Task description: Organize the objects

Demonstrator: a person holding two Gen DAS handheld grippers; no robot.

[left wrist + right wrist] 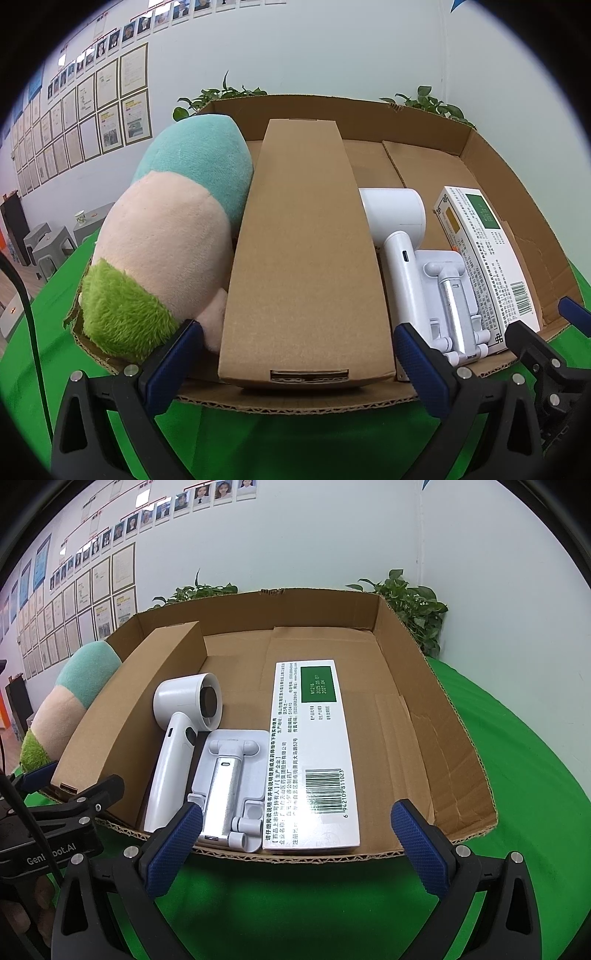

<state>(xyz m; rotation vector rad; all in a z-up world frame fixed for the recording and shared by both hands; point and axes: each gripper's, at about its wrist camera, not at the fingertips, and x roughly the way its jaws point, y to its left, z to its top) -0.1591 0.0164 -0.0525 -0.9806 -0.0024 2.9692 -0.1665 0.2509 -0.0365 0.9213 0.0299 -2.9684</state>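
Note:
A shallow cardboard tray (491,162) (436,716) holds, from left to right, a plush toy (166,236) (70,701), a long brown carton (306,251) (140,690), a white hair dryer (399,236) (177,738), a white folding phone stand (450,295) (229,782) and a white medicine box (480,251) (314,753). My left gripper (299,365) is open at the tray's near edge, its fingers either side of the brown carton's near end. My right gripper (295,845) is open and empty at the near edge, in front of the medicine box.
The tray stands on a green cloth (524,775). Potted plants (410,605) stand behind it against a white wall with framed papers (110,110). The tray's right part (402,716) has bare floor. Grey stools (48,243) stand far left.

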